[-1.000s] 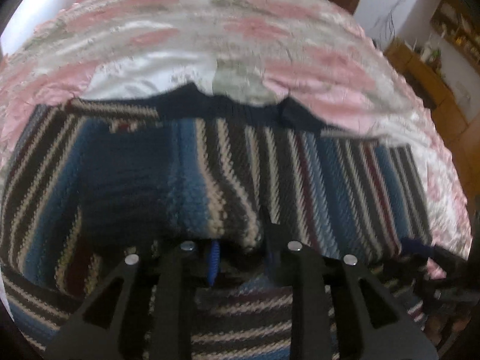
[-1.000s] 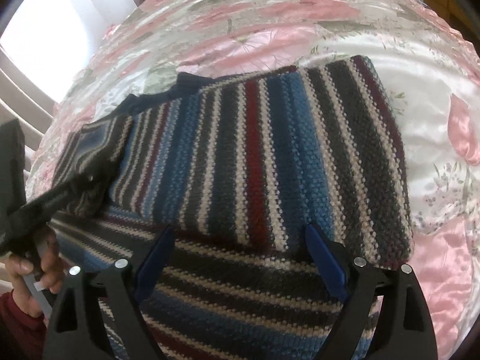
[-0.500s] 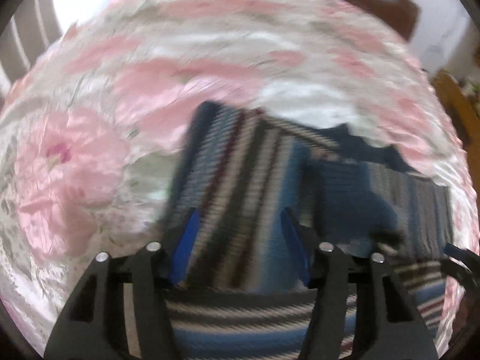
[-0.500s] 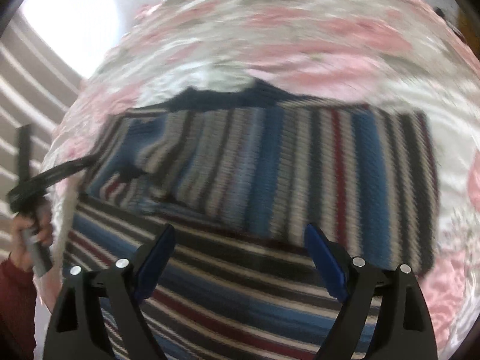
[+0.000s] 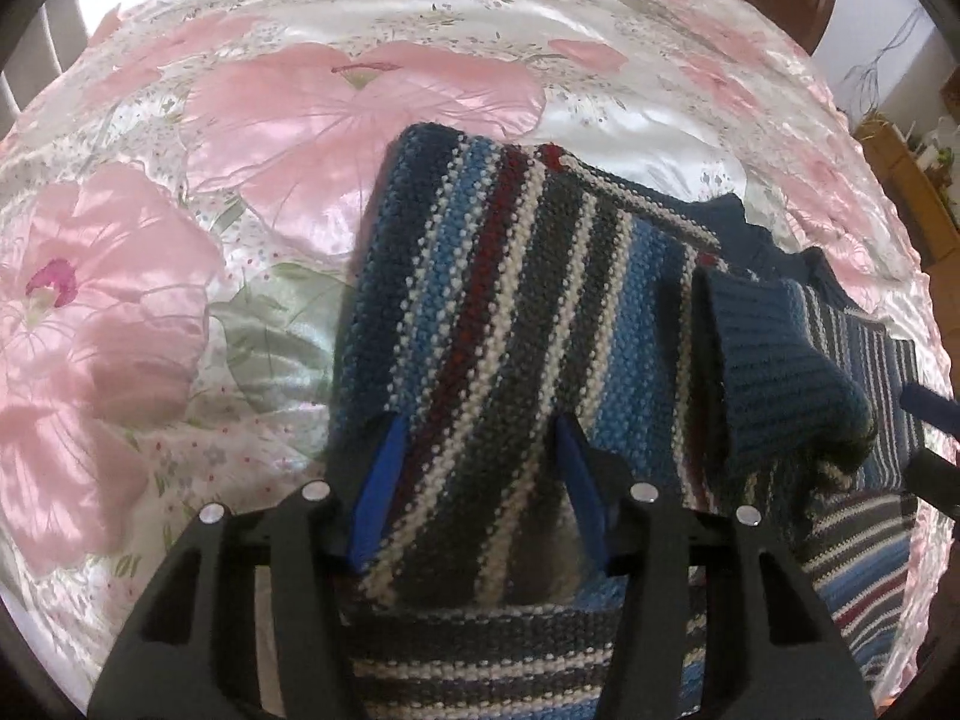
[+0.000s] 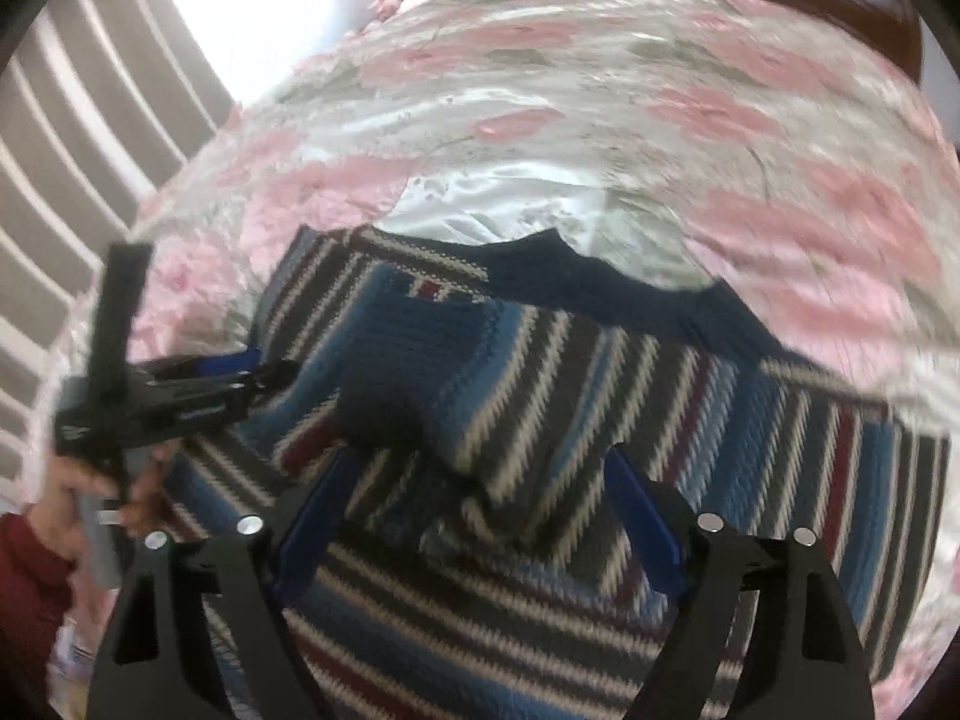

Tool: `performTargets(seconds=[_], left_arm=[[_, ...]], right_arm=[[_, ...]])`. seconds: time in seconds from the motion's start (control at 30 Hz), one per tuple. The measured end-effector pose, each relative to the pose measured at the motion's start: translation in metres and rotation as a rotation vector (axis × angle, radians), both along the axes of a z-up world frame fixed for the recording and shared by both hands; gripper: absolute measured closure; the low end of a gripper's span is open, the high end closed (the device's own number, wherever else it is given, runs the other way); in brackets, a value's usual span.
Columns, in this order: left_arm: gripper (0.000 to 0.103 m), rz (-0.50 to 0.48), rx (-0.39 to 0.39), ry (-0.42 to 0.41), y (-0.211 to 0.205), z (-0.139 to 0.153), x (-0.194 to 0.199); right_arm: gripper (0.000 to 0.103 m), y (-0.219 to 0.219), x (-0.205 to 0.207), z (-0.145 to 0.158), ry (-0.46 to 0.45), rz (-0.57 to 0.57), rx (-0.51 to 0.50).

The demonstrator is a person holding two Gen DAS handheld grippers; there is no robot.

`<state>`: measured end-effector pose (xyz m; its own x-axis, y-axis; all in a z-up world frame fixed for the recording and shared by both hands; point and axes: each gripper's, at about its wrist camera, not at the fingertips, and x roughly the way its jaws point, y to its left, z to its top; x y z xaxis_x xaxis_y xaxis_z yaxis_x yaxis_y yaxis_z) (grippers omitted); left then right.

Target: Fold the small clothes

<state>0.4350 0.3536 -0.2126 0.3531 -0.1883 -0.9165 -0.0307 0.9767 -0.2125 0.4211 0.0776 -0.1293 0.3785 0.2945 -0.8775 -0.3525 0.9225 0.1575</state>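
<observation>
My left gripper [image 5: 480, 480] is spread wide over the striped sweater [image 5: 510, 312]. The right gripper [image 6: 474, 516] is wide too, empty. The folded sleeve cuff [image 5: 774, 372] lies between them, nearer my left.

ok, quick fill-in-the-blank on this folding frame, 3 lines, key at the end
The striped sweater lies on a floral ___.
The left hand-held gripper has its jaws ___ over the knit.
The ribbed cuff on the folded sleeve is plain dark ___.

Missing words: bedspread; open; blue
</observation>
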Motion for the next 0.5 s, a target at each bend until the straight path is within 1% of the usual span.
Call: performTargets(seconds=[0.03,0.07,0.1,0.13,0.17,0.2,0.27,0.37,0.43,0.47,0.5], left_arm=[[0.052,0.0,0.003,0.0,-0.001,0.0,0.001],[0.052,0.001,0.009,-0.002,-0.001,0.0,0.001],[0.052,0.0,0.013,-0.003,0.0,0.0,0.0],[0.052,-0.001,0.018,-0.005,-0.001,0.0,0.0],[0.052,-0.001,0.021,-0.006,-0.001,0.0,0.0],[0.052,-0.001,0.02,-0.007,-0.002,0.0,0.0],[0.052,0.0,0.014,-0.007,-0.002,0.0,0.0],[0.052,0.001,0.01,-0.009,-0.002,-0.001,0.0],[0.052,0.002,0.013,-0.011,-0.002,-0.001,0.0],[0.052,0.003,0.015,-0.012,-0.002,-0.001,0.0],[0.052,0.004,0.017,-0.013,-0.002,-0.001,-0.001]], right_arm=[[0.03,0.007,0.002,-0.004,-0.007,0.017,-0.026],[0.044,0.013,0.004,-0.009,-0.012,0.031,-0.049],[0.051,0.015,0.006,-0.014,-0.007,0.04,-0.063],[0.065,0.016,0.009,-0.02,0.006,0.042,-0.079],[0.073,0.015,0.01,-0.024,0.01,0.035,-0.081],[0.077,0.01,0.011,-0.026,0.014,0.025,-0.066],[0.086,-0.008,0.01,-0.024,0.03,-0.02,0.018],[0.087,-0.045,0.005,-0.023,0.062,-0.113,0.149],[0.087,-0.077,0.0,-0.029,0.11,-0.193,0.251],[0.086,-0.095,-0.004,-0.036,0.143,-0.241,0.28],[0.083,-0.103,-0.006,-0.039,0.154,-0.262,0.284]])
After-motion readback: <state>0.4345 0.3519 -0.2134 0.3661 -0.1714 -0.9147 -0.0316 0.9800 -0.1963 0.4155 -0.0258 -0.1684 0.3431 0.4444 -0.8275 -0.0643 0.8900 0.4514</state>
